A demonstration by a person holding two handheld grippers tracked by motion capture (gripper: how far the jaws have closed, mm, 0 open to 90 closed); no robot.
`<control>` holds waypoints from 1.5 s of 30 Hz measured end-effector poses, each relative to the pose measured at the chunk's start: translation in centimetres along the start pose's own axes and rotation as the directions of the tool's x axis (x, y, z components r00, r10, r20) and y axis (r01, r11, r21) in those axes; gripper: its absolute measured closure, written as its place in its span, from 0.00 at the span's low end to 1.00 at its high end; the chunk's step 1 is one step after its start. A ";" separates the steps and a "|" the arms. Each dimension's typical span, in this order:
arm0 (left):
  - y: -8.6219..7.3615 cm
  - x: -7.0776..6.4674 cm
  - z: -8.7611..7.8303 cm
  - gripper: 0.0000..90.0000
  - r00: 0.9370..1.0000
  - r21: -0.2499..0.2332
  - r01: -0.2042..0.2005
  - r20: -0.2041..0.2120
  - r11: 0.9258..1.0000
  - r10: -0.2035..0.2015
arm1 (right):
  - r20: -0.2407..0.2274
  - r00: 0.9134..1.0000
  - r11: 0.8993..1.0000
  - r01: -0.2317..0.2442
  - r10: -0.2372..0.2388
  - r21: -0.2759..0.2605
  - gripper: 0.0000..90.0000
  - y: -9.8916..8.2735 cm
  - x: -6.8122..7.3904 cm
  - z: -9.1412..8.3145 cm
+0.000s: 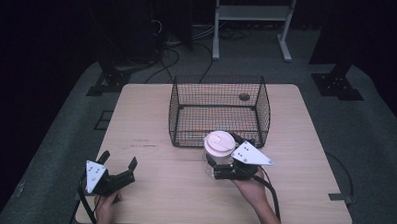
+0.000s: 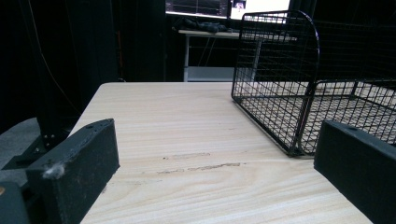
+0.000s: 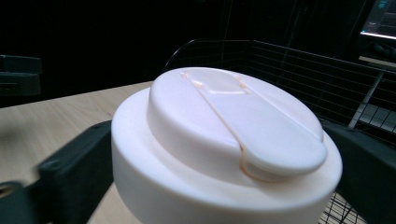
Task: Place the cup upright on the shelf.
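High view: right gripper [image 1: 224, 160] is clamped on a cup [image 1: 219, 145], held just in front of the wire basket's [image 1: 219, 110] near wall, above the table [image 1: 183, 191]. Cup has a white dome lid w/ a raised flat center; body below looks clear, mostly hidden by the jaws. Sits upright, approx level.

Right gripper view: lid [image 3: 229, 144] close up, off-white, two-tier, w/ a molded sip flap, thin tan seam line running across the top. Black jaws press both sides under the lid rim. Basket mesh right behind it.

Left gripper [image 1: 118, 168] rests low at the table's front-left, jaws spread wide, nothing btwn them. Well apart from cup. Left gripper view: bare wood w/ scuff marks, basket corner [image 2: 299, 93] ahead-right.
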State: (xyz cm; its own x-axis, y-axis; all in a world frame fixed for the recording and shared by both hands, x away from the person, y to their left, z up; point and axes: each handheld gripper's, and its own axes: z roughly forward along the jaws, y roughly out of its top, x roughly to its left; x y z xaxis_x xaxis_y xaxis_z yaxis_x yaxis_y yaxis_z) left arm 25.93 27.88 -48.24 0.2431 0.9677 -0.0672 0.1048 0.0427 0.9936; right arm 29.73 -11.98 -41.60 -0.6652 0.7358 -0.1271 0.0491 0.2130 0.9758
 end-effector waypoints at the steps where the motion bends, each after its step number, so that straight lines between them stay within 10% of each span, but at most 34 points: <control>1: 0.0 0.0 0.0 0.00 1.000 -0.001 0.001 0.000 1.000 -0.001 | -0.006 1.000 1.000 0.000 0.000 -0.003 0.04 0.0 0.0 0.0; 27: 0.0 0.0 0.0 0.00 1.000 -0.003 -0.002 0.002 1.000 0.002 | 0.000 1.000 1.000 0.026 -0.026 -0.002 0.05 1.7 -0.1 -0.7; 45: 0.0 0.0 0.0 0.00 1.000 -0.005 -0.002 0.000 1.000 0.002 | -0.012 0.999 0.996 0.049 -0.050 -0.076 0.05 7.6 -1.8 -2.0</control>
State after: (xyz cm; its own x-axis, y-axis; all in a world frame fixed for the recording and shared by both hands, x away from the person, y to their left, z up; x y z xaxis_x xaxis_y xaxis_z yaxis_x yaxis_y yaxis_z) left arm 25.92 27.90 -48.23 0.2436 0.9677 -0.0649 0.0996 0.0416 0.9942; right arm 29.79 -12.95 -33.61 -0.6756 0.7164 -0.1740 -0.0405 0.1996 0.9790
